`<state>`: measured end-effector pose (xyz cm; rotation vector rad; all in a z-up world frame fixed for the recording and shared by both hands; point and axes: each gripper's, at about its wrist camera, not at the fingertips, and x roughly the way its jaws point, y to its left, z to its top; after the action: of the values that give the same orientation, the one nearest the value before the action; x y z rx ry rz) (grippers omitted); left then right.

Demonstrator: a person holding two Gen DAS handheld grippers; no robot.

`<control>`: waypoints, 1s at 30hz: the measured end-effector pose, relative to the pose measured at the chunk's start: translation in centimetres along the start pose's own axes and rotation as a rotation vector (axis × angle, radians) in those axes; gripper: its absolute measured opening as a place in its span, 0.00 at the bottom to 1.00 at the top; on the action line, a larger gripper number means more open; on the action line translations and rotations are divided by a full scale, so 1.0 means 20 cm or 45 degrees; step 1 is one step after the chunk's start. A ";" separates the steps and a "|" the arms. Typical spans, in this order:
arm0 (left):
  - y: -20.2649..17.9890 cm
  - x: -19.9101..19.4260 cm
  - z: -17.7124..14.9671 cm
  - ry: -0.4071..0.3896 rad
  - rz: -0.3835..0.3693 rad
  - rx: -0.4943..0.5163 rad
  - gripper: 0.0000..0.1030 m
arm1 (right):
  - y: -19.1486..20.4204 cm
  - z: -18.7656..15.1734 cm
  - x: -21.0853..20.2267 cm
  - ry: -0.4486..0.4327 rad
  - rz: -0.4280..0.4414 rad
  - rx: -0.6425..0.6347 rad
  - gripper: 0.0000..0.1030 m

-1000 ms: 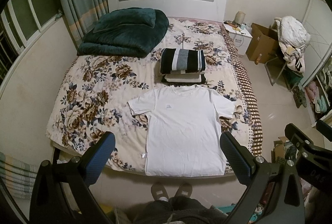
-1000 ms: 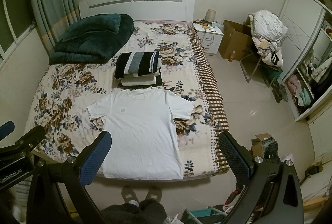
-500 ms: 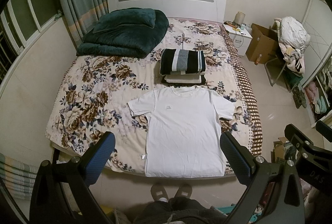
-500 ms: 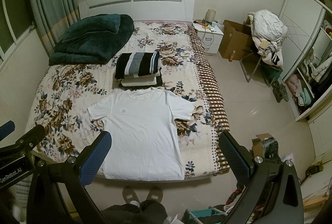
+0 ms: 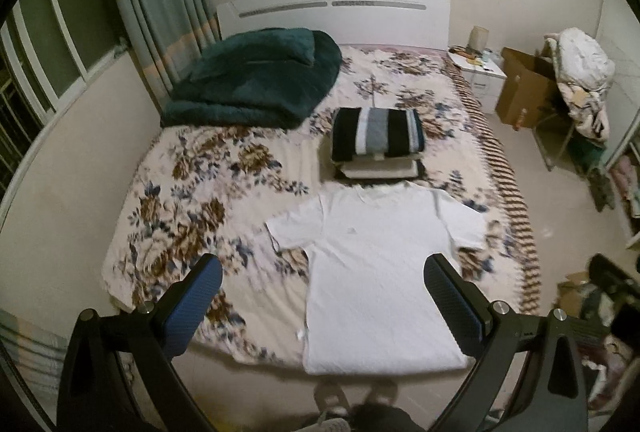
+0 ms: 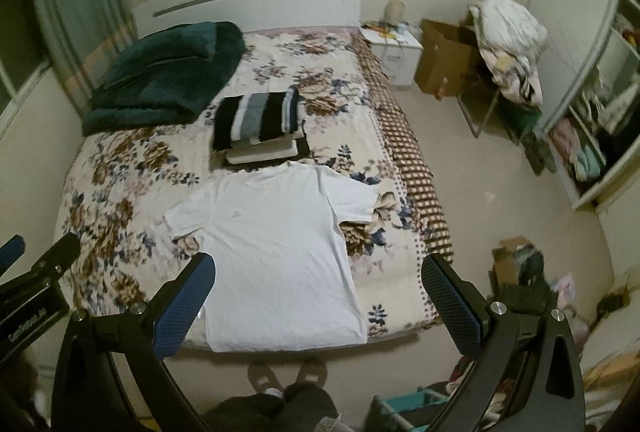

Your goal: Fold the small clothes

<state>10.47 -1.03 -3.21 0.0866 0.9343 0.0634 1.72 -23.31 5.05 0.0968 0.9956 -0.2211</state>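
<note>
Closer now: white T-shirt (image 5: 380, 264) between jaws.

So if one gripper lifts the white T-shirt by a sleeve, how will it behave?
The T-shirt lies flat and thin on the bed, so it is probably floppy and light. It would likely drape and lose its spread shape.

Both wrist views have gone soft with motion blur where a second ago they were sharp; in the left view the bed (image 5: 192, 216) and the white T-shirt (image 5: 380, 272) now sit further right and a little lower in the frame, and the shirt's near hem is closer to the bottom edge; in the right view the white T-shirt (image 6: 276, 256) has slid right and reads tilted, its collar leaning right; the left gripper (image 6: 12, 252) shows higher at the left edge
</note>
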 end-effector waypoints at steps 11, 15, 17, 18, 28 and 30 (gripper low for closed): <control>-0.30 1.08 -0.12 0.167 0.056 0.001 1.00 | -0.53 -0.01 1.33 0.257 -0.027 0.432 1.00; -0.46 1.53 -0.21 0.283 0.097 -0.043 1.00 | -0.79 -0.05 1.90 0.352 0.061 0.600 1.00; -0.53 1.74 -0.27 0.341 0.108 -0.073 1.00 | -0.89 -0.07 2.19 0.392 0.092 0.664 1.00; -0.54 1.82 -0.29 0.362 0.111 -0.084 1.00 | -0.94 -0.08 2.32 0.412 0.105 0.695 1.00; -0.70 2.46 -0.44 0.500 0.167 -0.114 1.00 | -1.18 -0.29 3.41 0.575 0.259 1.109 0.84; -0.71 2.53 -0.45 0.514 0.153 -0.128 1.00 | -1.21 -0.35 3.54 0.584 0.335 1.242 0.75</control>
<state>33.58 -10.15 -50.47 0.0370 1.3269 0.2458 27.63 -55.47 -57.81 1.2040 1.2367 -0.4389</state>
